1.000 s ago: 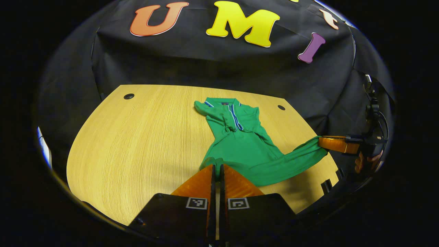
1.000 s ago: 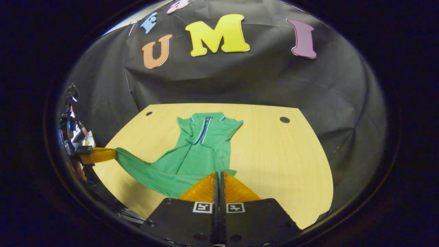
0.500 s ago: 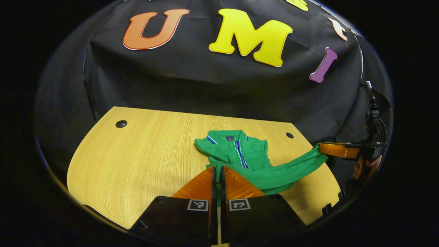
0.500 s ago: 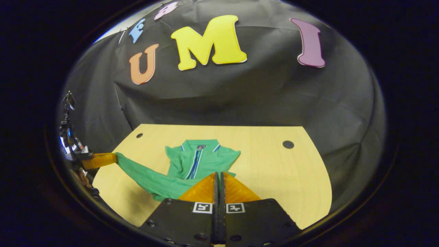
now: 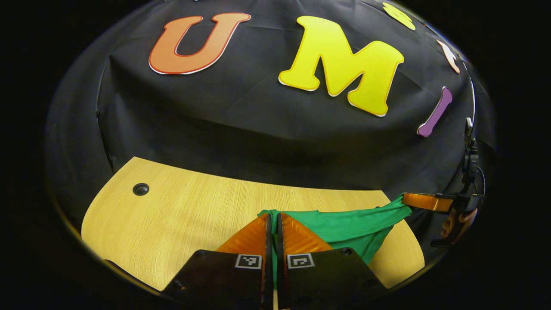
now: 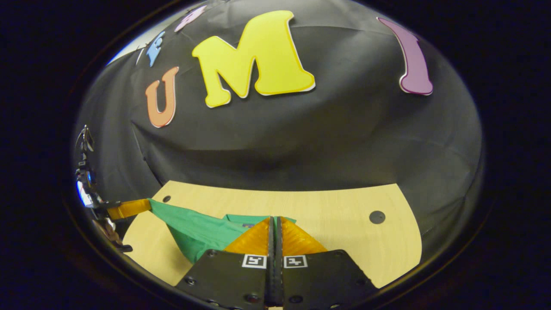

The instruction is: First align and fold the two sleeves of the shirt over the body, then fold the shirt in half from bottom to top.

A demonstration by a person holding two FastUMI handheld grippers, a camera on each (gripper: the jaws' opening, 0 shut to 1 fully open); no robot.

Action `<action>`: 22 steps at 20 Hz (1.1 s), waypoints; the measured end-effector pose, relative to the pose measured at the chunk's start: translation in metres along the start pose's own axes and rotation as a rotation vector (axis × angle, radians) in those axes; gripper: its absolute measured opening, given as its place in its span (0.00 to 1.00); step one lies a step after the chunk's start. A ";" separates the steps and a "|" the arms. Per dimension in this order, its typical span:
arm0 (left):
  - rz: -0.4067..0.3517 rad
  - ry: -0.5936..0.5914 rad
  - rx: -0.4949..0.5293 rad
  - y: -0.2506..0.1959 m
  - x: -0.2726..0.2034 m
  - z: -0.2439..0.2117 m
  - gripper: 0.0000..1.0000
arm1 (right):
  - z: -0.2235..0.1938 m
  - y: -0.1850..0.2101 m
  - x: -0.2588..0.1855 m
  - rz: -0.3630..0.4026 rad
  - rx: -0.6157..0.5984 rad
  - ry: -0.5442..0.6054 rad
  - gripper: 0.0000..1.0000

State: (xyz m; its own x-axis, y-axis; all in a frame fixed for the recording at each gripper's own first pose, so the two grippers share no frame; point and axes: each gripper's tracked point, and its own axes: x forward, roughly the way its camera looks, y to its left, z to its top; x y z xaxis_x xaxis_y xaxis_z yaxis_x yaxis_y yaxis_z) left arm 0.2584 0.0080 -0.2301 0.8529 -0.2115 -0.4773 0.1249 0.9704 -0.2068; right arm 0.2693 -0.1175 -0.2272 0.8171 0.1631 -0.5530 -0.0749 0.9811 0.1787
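With the left gripper (image 5: 272,219) and right gripper (image 6: 274,224) each clamped on the green fabric shirt (image 5: 353,226) stretched above the light wooden surface (image 5: 181,211), uneven carrying could skew the fold.

Matt cloth shirt (image 5: 357,224), wood-grain table (image 5: 181,215)

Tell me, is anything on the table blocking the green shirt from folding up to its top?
Nothing visible is. Both grippers, left and right, already pinch the green shirt, and the wooden table beyond it shows just bare wood and small round holes.
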 end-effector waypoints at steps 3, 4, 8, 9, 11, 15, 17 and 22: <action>0.022 -0.004 0.026 0.007 0.026 0.006 0.10 | 0.009 -0.004 0.026 -0.010 -0.020 0.001 0.00; 0.036 0.008 0.033 0.011 0.034 0.003 0.09 | 0.009 -0.004 0.033 -0.012 -0.027 0.005 0.00; 0.066 0.028 0.032 0.021 0.059 -0.007 0.09 | 0.000 -0.005 0.062 -0.023 -0.071 0.020 0.00; 0.084 0.038 0.032 0.025 0.062 -0.013 0.09 | -0.001 -0.005 0.072 -0.022 -0.067 0.018 0.00; 0.106 0.052 0.017 0.032 0.069 -0.021 0.10 | -0.009 -0.006 0.084 -0.034 -0.058 0.026 0.00; 0.223 0.095 0.002 0.055 0.062 -0.035 0.49 | -0.009 -0.009 0.082 -0.072 -0.062 -0.006 0.44; 0.251 0.070 -0.012 0.059 0.053 -0.029 1.00 | -0.003 -0.011 0.071 -0.110 -0.096 -0.052 0.80; 0.265 -0.034 0.051 0.044 0.012 0.007 1.00 | 0.018 0.015 0.027 -0.107 -0.137 -0.139 0.98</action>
State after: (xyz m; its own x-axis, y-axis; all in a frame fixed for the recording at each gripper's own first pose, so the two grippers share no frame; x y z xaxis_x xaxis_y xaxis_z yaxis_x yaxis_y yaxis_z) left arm 0.2776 0.0493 -0.2386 0.8755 0.0538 -0.4801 -0.0802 0.9962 -0.0347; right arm 0.3005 -0.1002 -0.2243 0.8949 0.0501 -0.4435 -0.0524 0.9986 0.0071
